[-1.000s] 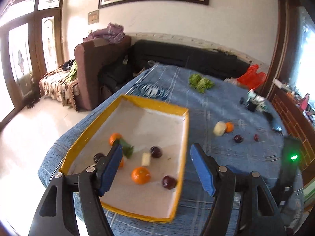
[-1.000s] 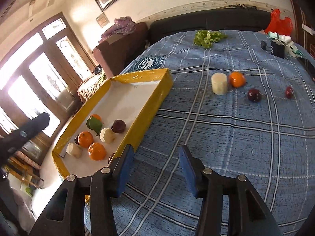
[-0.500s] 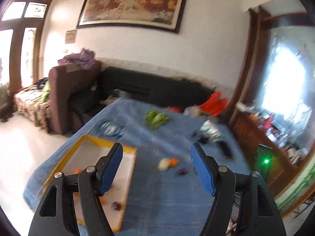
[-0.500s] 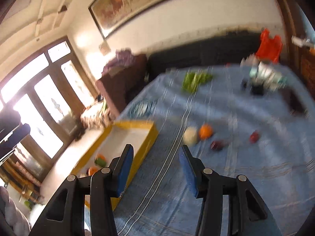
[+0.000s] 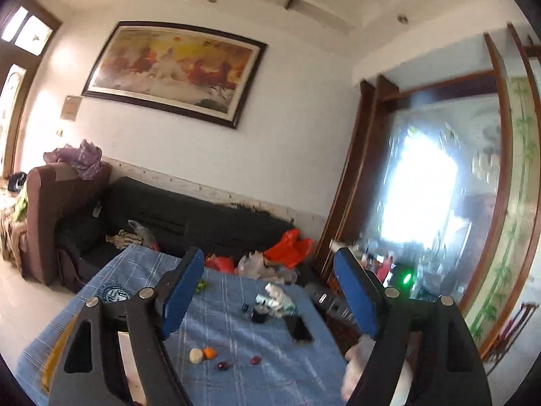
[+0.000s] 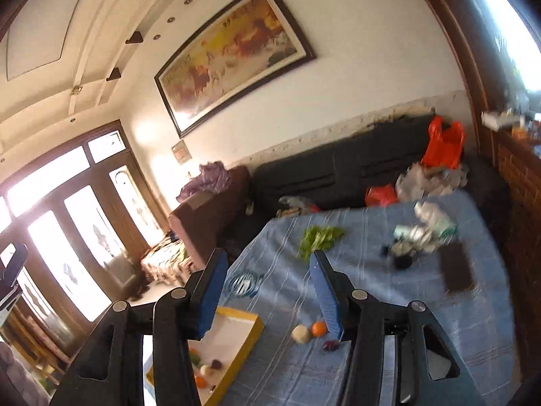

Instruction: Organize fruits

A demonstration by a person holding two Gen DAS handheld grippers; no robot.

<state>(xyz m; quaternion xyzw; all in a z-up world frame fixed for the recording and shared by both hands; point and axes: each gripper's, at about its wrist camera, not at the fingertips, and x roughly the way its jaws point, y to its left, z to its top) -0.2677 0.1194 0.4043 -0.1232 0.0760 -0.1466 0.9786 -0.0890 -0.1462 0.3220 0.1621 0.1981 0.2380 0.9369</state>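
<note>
Blue plaid cloth covers the table [image 6: 389, 304], and it looks soft and a bit wrinkled. Both grippers have black frames with blue ribbed pads. The left gripper [image 5: 268, 296] has just been spreading its jaws, nothing between them; the right gripper [image 6: 267, 296] sits released and empty too. Loose fruits [image 5: 203, 355] lie low center in the left view: a pale round one, an orange, two dark plums. Only the right view shows the yellow-rimmed tray [image 6: 252, 333], lower left, with more fruit inside.
</note>
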